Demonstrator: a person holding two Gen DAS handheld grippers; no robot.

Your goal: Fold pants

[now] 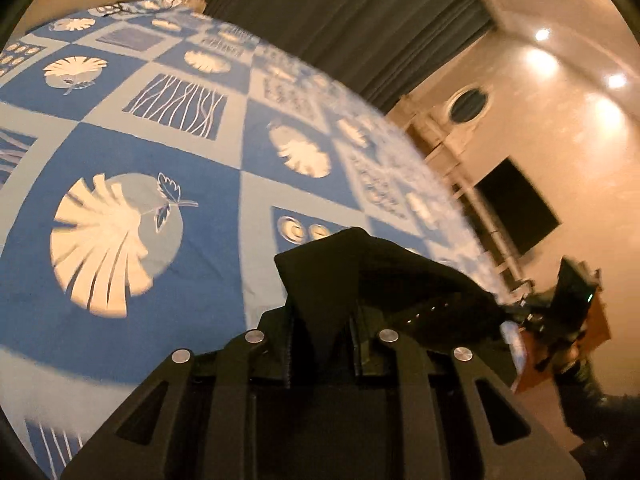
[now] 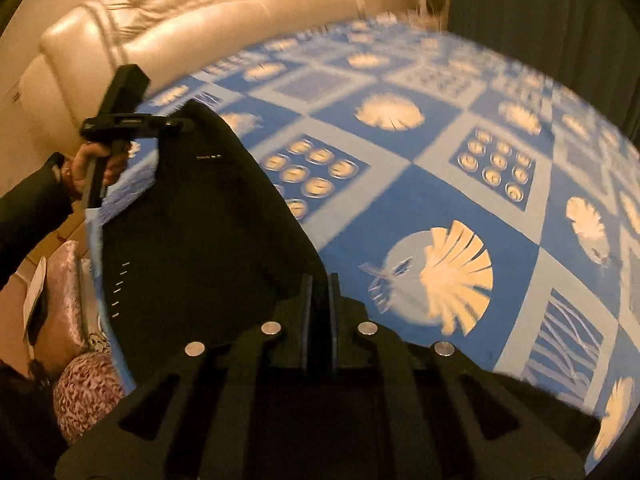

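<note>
Black linkage plates with round silver pins fill the bottom of both wrist views. Between them the left gripper (image 1: 324,320) stands closed on a bunched fold of the black pants (image 1: 360,268), whose cloth rises in a peak above the fingers. Seen from the right wrist, the right gripper (image 2: 320,292) is likewise clamped on the pants (image 2: 192,240), its two fingers nearly together with the dark edge of the garment between them. From there the pants stretch up and to the left as a taut black sheet, lifted off the surface beneath, to the left gripper (image 2: 188,122), which a hand (image 2: 90,168) in a dark sleeve (image 2: 28,216) holds by its handle. Small pale stitches mark the cloth near its left edge.

Beneath the garment lies a bedspread (image 1: 160,140) of blue and pale squares printed with cream leaves, circles and wavy lines. A cream tufted headboard (image 2: 180,28) stands behind it. Dark curtains (image 1: 340,12) hang beyond, beside a warm-lit wall carrying a dark screen (image 1: 516,208).
</note>
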